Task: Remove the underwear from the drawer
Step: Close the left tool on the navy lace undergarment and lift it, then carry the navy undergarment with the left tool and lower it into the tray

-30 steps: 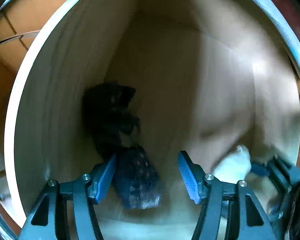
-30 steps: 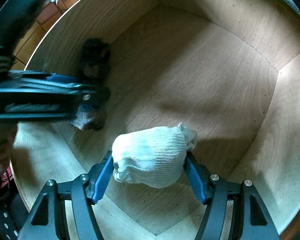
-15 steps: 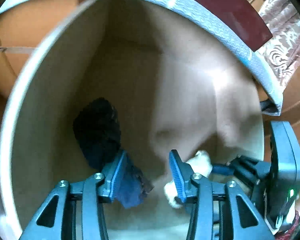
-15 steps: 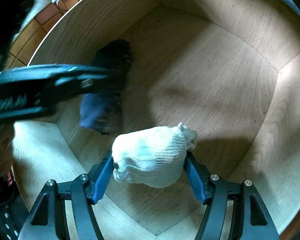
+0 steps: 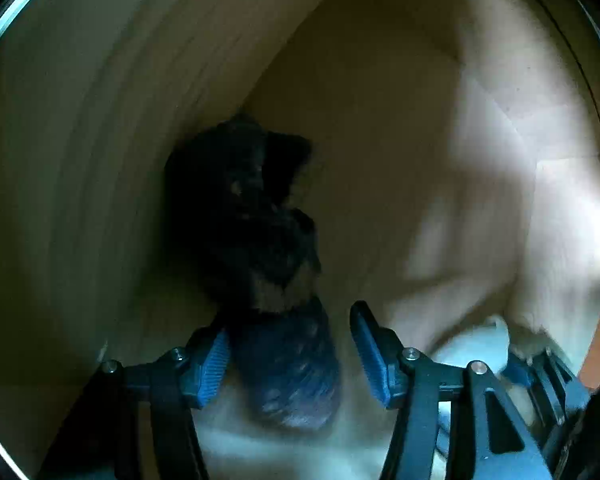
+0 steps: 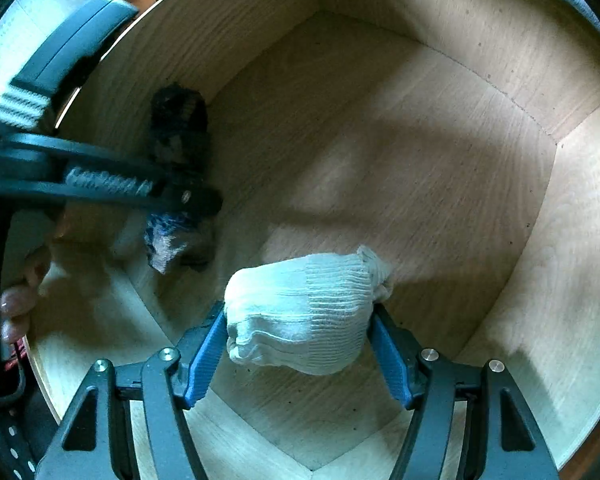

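Pale light-wood drawer (image 6: 380, 128), white ribbed bundle (image 6: 304, 312), dark navy speckled bundle (image 5: 288, 364), black lacy garment (image 5: 244, 208), black tools with blue pads (image 6: 206, 354)

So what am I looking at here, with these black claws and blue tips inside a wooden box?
No robot: a person holds a two-finger gripper in each hand, and each carries a fisheye camera looking along its fingers. Both views look down into a wooden drawer. In the right-hand view, the right gripper clamps a white rolled bundle. In the blurred left-hand view, the left gripper straddles a dark blue bundle on the drawer floor, its jaws opening; the pads do not seem to press it. A black bundle lies beyond.
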{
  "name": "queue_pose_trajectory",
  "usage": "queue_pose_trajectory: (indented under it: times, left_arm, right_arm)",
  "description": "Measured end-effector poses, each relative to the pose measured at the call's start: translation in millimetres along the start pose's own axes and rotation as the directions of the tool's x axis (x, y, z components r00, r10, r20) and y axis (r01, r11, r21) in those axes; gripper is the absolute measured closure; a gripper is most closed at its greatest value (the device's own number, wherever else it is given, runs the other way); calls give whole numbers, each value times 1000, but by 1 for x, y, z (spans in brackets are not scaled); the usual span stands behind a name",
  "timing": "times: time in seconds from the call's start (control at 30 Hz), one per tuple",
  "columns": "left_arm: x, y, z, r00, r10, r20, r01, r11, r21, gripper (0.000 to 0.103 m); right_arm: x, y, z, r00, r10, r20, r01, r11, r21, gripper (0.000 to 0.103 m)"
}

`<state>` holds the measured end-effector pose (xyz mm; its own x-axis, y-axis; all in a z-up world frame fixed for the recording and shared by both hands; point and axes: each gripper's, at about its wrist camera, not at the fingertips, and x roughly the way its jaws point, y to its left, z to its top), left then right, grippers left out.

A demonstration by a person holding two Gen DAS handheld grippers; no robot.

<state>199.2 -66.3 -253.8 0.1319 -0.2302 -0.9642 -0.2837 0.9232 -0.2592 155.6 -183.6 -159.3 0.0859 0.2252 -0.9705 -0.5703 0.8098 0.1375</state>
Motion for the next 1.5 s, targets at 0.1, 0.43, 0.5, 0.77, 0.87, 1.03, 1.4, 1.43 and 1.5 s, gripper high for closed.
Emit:
queue_pose_trajectory:
  times: [0.1, 0.43, 0.5, 0.77, 0.87, 1.03, 1.4, 1.43, 1.5]
  left_arm:
    - [4, -4, 5, 1000, -25, 13, 25, 999, 20, 54]
    - [-5, 19, -9, 989, -139, 50, 134, 986, 103, 69]
    - [-21, 31, -12, 984, -165, 60, 157, 980, 125, 69]
    - [-56, 32, -26, 959, -257, 118, 220, 941, 257, 69]
    - [-79, 40, -25, 944, -296, 148, 244, 925, 293, 69]
    - [-127, 53, -17, 920, -308, 242, 212, 911, 354, 69]
    - [-272, 47, 40, 837, -329, 438, 81, 865, 495, 69]
    - [-286, 39, 50, 831, -331, 446, 71, 860, 506, 69]
    - [-302, 27, 65, 825, -353, 441, 83, 848, 524, 69]
  right_arm:
    - [6, 3, 2, 1000, -6, -5, 6, 1000, 1, 34]
    - [18, 13, 11, 996, -61, -61, 61, 998, 1, 34]
    - [19, 15, 13, 996, -64, -58, 64, 998, 0, 35]
    - [22, 15, 10, 997, -60, -56, 61, 998, 5, 35]
    - [24, 16, 10, 996, -61, -61, 62, 998, 7, 35]
    - [27, 17, 12, 996, -63, -69, 64, 998, 8, 35]
    - [26, 13, 7, 997, -58, -56, 59, 998, 6, 36]
    - [26, 13, 7, 997, -59, -56, 59, 998, 7, 36]
    - [26, 13, 7, 997, -58, -57, 58, 998, 6, 36]
